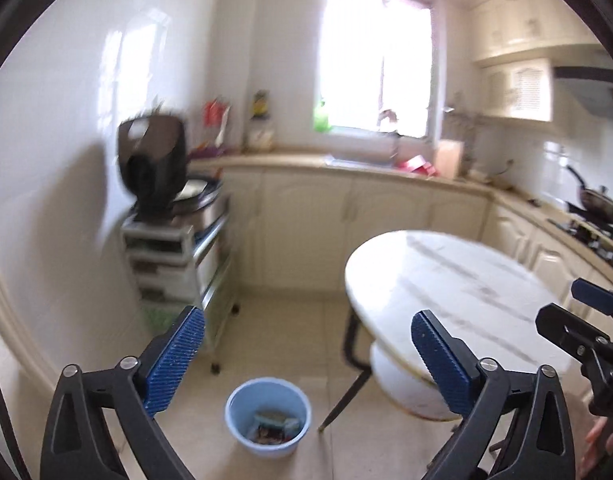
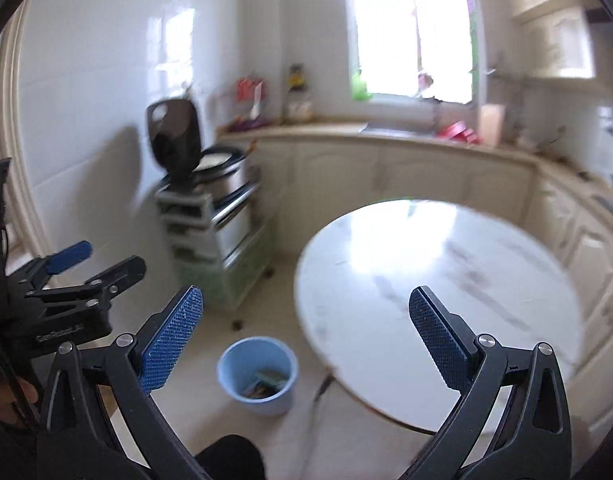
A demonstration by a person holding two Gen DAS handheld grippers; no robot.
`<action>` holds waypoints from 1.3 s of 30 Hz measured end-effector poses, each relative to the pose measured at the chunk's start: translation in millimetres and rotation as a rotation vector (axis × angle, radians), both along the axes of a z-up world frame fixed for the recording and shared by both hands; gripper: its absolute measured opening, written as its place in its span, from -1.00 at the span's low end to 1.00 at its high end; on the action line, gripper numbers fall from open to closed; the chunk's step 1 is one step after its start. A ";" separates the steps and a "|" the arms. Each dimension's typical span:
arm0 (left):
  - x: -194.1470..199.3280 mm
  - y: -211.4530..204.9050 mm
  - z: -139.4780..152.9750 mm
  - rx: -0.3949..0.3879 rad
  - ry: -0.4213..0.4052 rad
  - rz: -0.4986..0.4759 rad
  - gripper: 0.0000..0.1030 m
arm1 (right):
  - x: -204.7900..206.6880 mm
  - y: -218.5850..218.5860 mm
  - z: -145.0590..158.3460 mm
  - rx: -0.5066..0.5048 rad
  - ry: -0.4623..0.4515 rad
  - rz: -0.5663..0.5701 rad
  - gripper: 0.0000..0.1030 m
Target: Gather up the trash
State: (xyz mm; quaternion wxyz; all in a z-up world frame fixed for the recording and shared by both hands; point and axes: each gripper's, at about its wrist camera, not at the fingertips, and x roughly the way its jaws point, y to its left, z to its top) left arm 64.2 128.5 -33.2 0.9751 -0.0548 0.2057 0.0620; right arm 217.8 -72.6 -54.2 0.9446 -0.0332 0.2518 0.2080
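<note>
A light blue bin (image 1: 268, 416) stands on the tiled floor beside a round white marble table (image 1: 446, 292). Wrappers and other trash (image 1: 273, 427) lie inside the bin. It also shows in the right wrist view (image 2: 257, 374), left of the table (image 2: 438, 300). My left gripper (image 1: 306, 344) is open and empty, held high above the bin. My right gripper (image 2: 306, 328) is open and empty, above the bin and the table's left edge. The left gripper also shows at the left of the right wrist view (image 2: 94, 266).
A trolley (image 1: 178, 264) with drawers and an open rice cooker (image 1: 162, 168) stands against the left wall. Cream cabinets and a worktop (image 1: 346, 184) run under the window. A stove with a wok (image 1: 598, 208) is at the right. A stool (image 1: 410, 384) sits under the table.
</note>
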 end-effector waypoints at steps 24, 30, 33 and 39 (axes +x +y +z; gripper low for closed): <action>-228.4 -67.4 52.8 0.092 -0.352 -0.172 0.99 | -150.1 -92.5 140.1 0.035 -0.354 -0.217 1.00; -226.9 -60.6 46.5 0.098 -0.375 -0.171 0.99 | -160.8 -96.8 144.7 0.029 -0.376 -0.242 1.00; -232.5 -57.1 43.4 0.099 -0.390 -0.161 0.99 | -163.7 -96.0 145.7 0.027 -0.381 -0.246 1.00; -225.6 -56.6 36.4 0.107 -0.393 -0.159 0.99 | -164.6 -98.5 144.5 0.031 -0.384 -0.249 1.00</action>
